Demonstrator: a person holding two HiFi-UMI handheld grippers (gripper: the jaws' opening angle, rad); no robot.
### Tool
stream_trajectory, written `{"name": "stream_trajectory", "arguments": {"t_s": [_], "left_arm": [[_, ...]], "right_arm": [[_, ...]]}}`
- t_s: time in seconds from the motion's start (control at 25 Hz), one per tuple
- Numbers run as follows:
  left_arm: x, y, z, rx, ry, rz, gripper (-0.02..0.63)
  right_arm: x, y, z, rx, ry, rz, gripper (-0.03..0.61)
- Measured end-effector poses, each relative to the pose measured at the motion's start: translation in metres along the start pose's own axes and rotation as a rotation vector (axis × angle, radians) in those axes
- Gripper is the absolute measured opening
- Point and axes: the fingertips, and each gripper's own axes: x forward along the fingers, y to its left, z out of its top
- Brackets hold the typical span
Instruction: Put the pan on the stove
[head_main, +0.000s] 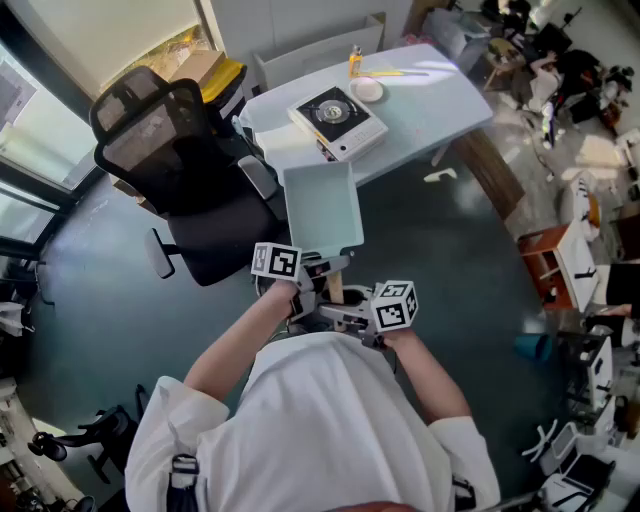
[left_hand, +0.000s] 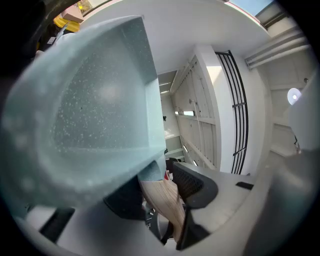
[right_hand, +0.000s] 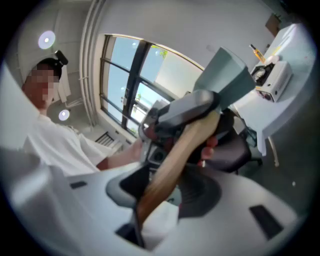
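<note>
Pan (head_main: 320, 208): 1 only, pale blue-green, square, w/ 1 wooden handle (head_main: 335, 288). It's up in the air in front of the person, inside facing up, far edge by the near edge of the table (head_main: 440, 95), not on the stove (head_main: 338, 120). Stove: 1, white w/ a dark round top, sitting on the table, well apart from the pan.

Grippers: 2, both on that 1 handle. Left gripper (head_main: 318, 276) has the end nearer the pan body. In the left gripper view its jaws stand partway apart w/ the handle (left_hand: 165, 202) pinched btwn the 2 dark pads, and the pan (left_hand: 95, 110) fills the upper left. Right gripper (head_main: 342, 316) is just behind it, at the handle's free end. In the right gripper view its jaws are likewise partway apart and clamped on the handle (right_hand: 175, 160), w/ the left gripper (right_hand: 175, 112) across the handle further up and the pan (right_hand: 225, 75) beyond. Stove (right_hand: 275, 75) shows at far right there.

Marker cubes: 2, 1 per gripper.

Else: 1 black office chair (head_main: 180, 170) left of the table; on the tabletop past the stove, 1 small white round item (head_main: 368, 89) and 1 small yellow item (head_main: 354, 60), too small to ID.
</note>
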Motion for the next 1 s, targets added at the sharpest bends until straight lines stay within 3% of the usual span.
{"name": "stream_trajectory", "arguments": {"t_s": [1.0], "left_arm": [[0.024, -0.004, -0.001, 0.004, -0.027, 0.013, 0.186]], "right_arm": [[-0.026, -0.002, 0.001, 0.001, 0.026, 0.030, 0.186]]}}
